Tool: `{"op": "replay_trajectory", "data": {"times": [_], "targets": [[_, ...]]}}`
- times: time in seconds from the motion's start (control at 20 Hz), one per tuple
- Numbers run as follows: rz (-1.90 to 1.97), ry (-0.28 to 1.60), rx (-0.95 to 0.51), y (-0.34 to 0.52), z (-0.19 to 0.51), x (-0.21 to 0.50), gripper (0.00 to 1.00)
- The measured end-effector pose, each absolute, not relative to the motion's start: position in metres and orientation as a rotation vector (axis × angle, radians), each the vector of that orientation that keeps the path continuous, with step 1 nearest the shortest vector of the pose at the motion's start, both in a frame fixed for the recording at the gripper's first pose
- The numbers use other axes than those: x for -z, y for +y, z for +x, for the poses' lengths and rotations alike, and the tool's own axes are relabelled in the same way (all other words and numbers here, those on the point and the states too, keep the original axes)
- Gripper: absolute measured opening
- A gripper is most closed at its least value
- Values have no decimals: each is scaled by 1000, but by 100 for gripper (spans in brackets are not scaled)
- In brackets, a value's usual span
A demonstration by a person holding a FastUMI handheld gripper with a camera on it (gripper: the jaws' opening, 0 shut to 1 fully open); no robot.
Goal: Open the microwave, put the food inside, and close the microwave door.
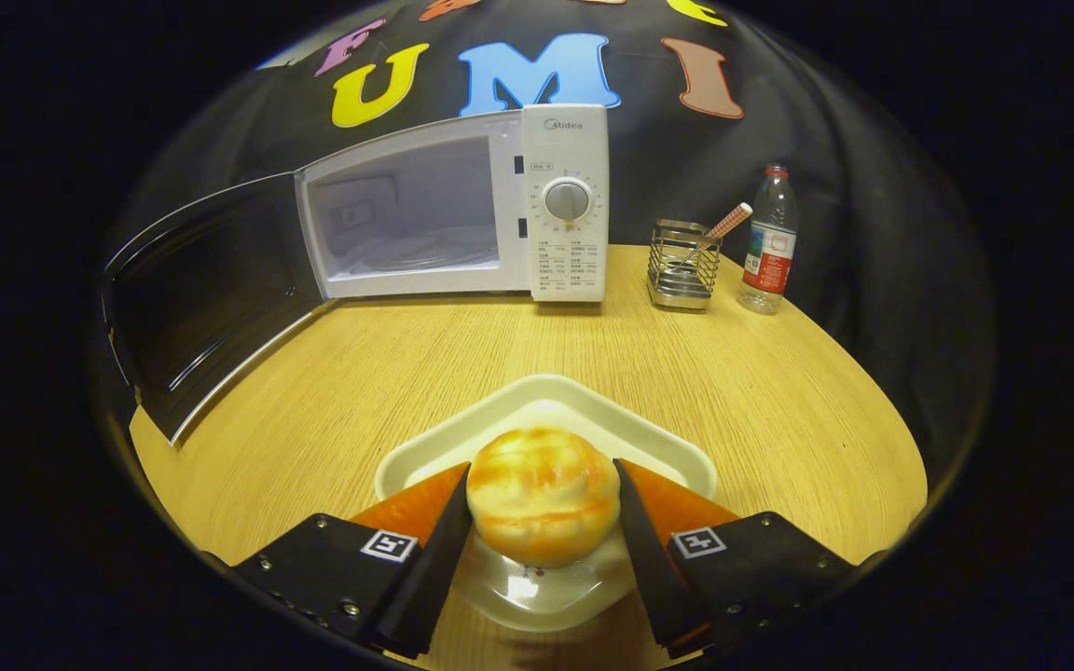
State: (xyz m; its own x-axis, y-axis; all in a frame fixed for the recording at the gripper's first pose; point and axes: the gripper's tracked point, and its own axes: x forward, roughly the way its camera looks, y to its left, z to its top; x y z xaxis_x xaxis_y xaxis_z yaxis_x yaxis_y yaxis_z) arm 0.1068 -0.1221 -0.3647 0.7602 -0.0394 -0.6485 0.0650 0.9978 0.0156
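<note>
A wooden counter (332, 391) with a pale grain fills the near and middle ground, backed by a black cloth wall. At the near edge, the claw (543, 517) has its two fingers closed in against the left and right sides of a round, golden-orange bun (543, 508), holding it between them. The bun sits over a white, square-cornered plate (546, 396), whose far corner points away beyond the fingers; whether the bun is touching the plate or lifted just off it cannot be told. A small square marker is fixed on the body of each finger. At the far side of the counter stands a white microwave (565, 200), facing near, with a round dial on its right-hand control panel. Its door (201, 289) is swung fully open to the left, dark on its inner face, so the pale cavity and the glass turntable inside can be seen. To the right of the microwave, well apart from it, stands a small metal wire holder (681, 266) with a striped-handled utensil (723, 225) leaning out of it to the right. Just right of the holder is an upright clear plastic bottle (769, 240) with a red cap and a red label.
</note>
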Motion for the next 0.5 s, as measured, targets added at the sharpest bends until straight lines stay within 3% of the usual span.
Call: {"op": "replay_trajectory", "data": {"times": [0.05, 0.5], "targets": [[30, 663, 84, -126, 105, 357, 80], [42, 520, 52, -119, 102, 332, 80]]}}
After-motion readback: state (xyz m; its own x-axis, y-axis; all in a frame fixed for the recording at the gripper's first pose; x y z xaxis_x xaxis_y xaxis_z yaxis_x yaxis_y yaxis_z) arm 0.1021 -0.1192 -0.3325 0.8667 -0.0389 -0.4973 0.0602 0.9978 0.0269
